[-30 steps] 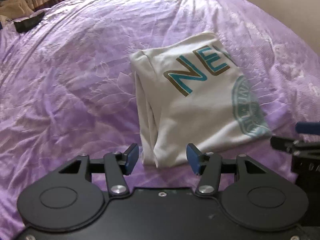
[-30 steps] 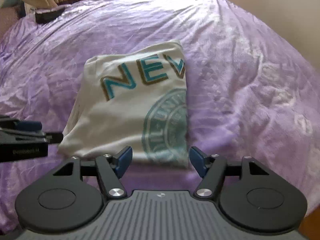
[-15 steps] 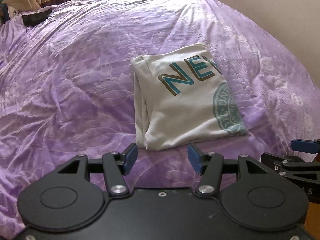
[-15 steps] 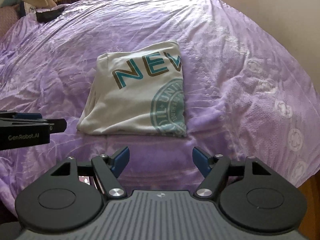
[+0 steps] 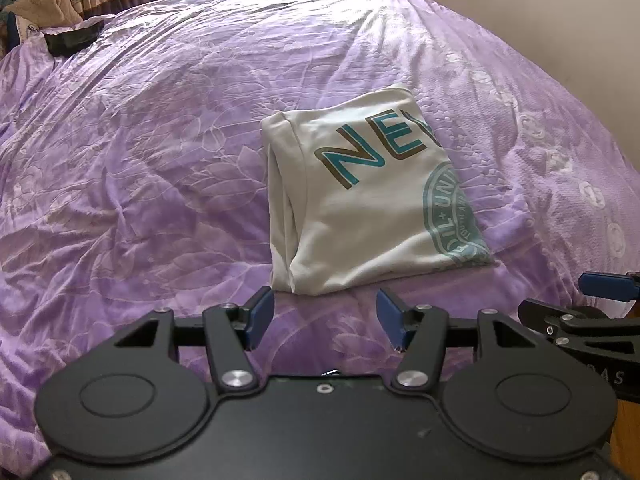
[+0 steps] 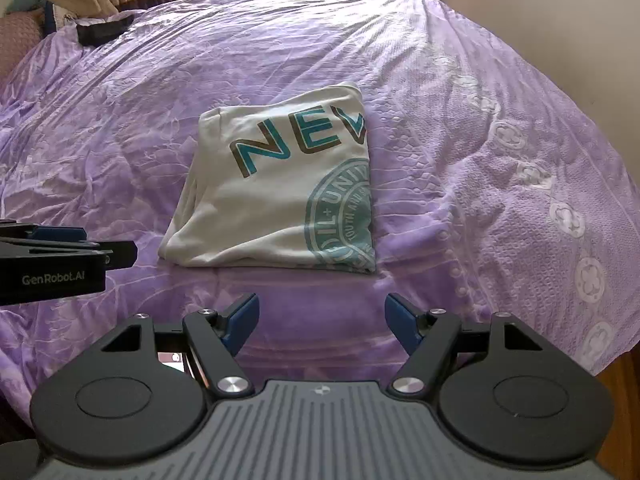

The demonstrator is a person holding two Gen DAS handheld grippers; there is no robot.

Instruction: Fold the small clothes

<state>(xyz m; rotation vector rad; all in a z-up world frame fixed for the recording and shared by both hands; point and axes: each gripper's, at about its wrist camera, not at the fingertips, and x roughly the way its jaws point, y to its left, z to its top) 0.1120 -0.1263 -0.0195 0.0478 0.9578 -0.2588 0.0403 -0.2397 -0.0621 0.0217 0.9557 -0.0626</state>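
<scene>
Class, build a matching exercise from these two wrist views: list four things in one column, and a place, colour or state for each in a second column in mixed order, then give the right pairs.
Things
1. folded white T-shirt
2. purple bedspread
3. left gripper
4. black item

Descriptions
A. open and holding nothing
B. lies at the far left of the bed, near the curtains
C. bears teal lettering and a round teal emblem
D. wrinkled, with a leaf pattern, covering the bed

Pairs: 1-C, 2-D, 3-A, 4-B
</scene>
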